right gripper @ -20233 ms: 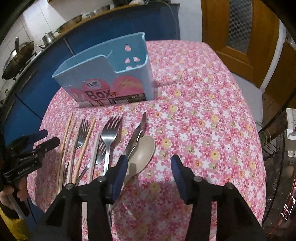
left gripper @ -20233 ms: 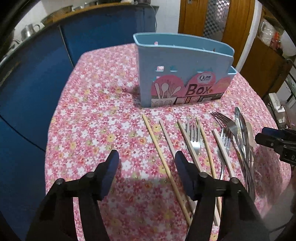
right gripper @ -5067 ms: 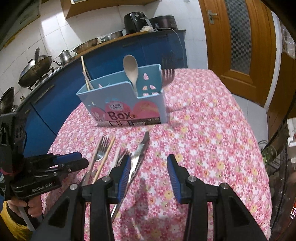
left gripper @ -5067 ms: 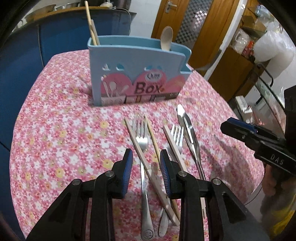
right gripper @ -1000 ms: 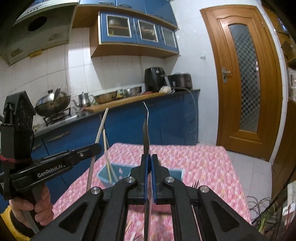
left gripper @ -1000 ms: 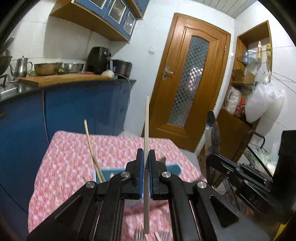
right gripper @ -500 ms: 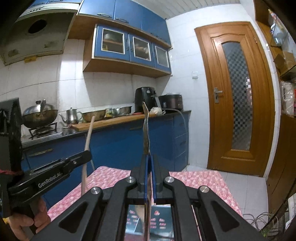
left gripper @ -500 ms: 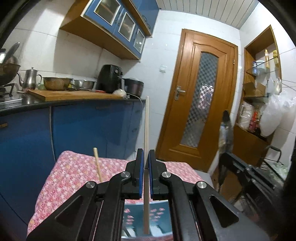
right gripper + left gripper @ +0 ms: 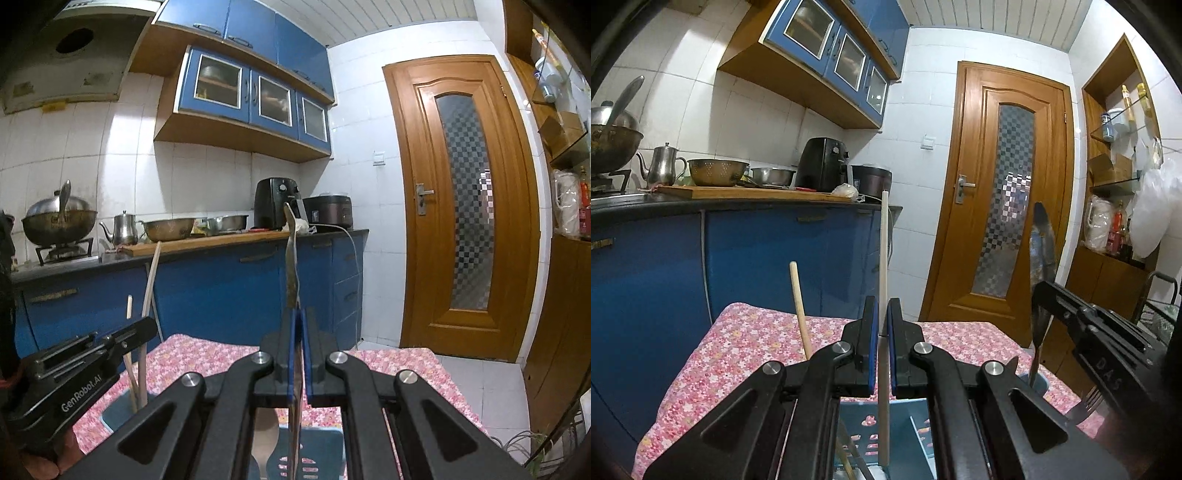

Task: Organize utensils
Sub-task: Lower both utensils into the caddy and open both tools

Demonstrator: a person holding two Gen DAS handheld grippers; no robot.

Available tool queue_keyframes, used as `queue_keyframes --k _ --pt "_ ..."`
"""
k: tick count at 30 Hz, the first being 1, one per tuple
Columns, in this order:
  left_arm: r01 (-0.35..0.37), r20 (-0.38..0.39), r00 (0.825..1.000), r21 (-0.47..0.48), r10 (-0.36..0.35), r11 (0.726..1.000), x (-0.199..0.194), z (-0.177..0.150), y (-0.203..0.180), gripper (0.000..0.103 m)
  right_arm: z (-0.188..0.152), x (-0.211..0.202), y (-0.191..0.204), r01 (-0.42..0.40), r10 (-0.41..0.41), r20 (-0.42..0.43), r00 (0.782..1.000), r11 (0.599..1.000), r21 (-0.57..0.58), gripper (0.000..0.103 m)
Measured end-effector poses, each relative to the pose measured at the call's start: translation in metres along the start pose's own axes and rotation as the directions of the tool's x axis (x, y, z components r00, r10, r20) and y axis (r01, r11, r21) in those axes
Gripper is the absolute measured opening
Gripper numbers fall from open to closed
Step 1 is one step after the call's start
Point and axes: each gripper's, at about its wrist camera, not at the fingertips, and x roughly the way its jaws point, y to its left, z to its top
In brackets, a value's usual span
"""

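Pinching a chopstick (image 9: 883,258), left tool (image 9: 881,321); right tool (image 9: 296,325) clamps knife (image 9: 291,258) over floral tablecloth (image 9: 738,343).

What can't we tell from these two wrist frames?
- Left wrist: chopstick tip depth inside the blue box, hidden by the left hand-held gripper.
- Right wrist: knife lower end, cut off at the bottom edge below the right hand-held gripper.
- Both: the table's remaining utensils, out of frame.
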Motion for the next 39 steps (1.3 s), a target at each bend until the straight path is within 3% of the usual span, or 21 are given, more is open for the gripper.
queue_keyframes --k 8,19,21,22,24,39 --pt "-0.017 -0.02 1.0 0.045 0.018 0.999 0.0 -0.018 -0.005 0.003 -0.017 0.003 0.006 -0.037 0.034 -0.048 0.998 0.998 -0.048 0.005" --pt "-0.01 -0.08 0.997 0.033 0.013 0.999 0.005 -0.03 0.001 0.003 -0.016 -0.003 0.008 -0.061 0.057 -0.076 0.995 0.997 -0.044 0.006" --pt "-0.014 -0.088 0.996 0.038 0.017 0.999 0.006 -0.03 0.001 0.006 -0.014 -0.003 0.006 -0.068 0.066 -0.083 0.994 0.997 -0.025 0.014" --pt "-0.013 -0.091 0.996 0.035 0.017 0.999 0.006 -0.03 0.001 0.013 -0.015 -0.003 0.006 -0.07 0.068 -0.088 0.994 0.997 -0.015 0.024" --pt "-0.009 -0.096 0.995 0.021 0.011 1.0 0.005 -0.03 0.003 0.021 -0.014 -0.004 0.005 -0.085 0.085 -0.092 0.992 0.996 0.004 0.03" --pt "-0.023 -0.125 0.992 0.04 0.028 0.999 -0.038 -0.02 0.005 0.022 -0.002 -0.038 -0.003 -0.139 0.146 -0.067 0.987 0.985 0.102 0.038"
